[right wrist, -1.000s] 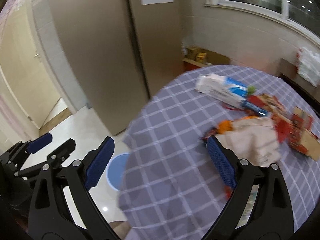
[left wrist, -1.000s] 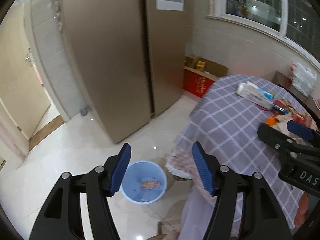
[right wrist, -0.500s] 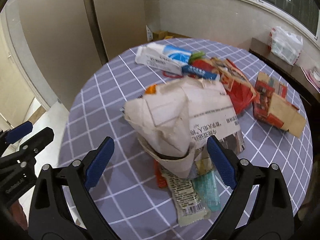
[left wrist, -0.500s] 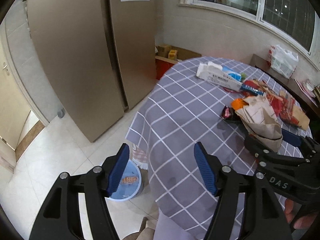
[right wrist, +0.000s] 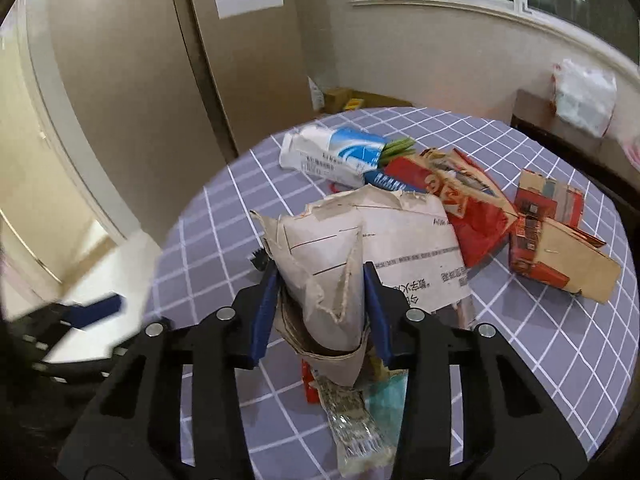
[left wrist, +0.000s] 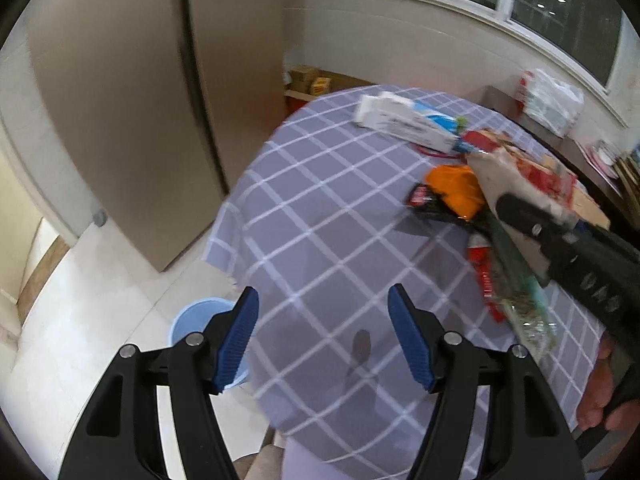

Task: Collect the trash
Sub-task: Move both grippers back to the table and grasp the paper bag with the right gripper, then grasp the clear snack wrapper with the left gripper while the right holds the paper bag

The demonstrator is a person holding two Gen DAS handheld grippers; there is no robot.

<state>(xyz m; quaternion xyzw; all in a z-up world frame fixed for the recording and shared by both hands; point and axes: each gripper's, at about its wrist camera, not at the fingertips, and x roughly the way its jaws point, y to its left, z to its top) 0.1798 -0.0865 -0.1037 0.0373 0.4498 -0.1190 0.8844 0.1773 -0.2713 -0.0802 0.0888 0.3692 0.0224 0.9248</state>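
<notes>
Right gripper (right wrist: 320, 308): its jaws have just been closing and now squeeze the crumpled paper bag (right wrist: 324, 280) on the table (right wrist: 208, 216).
Left gripper (left wrist: 323, 334): half open, holds nothing.
Blue bin (left wrist: 188, 322): on the floor by the table.
Tip: hold tight, lift slowly, so wrappers underneath don't drag along.

The near-left part of the checked tablecloth (left wrist: 320, 248) is left bare, so passage is offered there. The right half is blocked by piled wrappers (right wrist: 472, 200) and a crumpled paper bag (right wrist: 340, 264). The blue bin (left wrist: 192, 320) stands unobstructed on the floor beside the table.
</notes>
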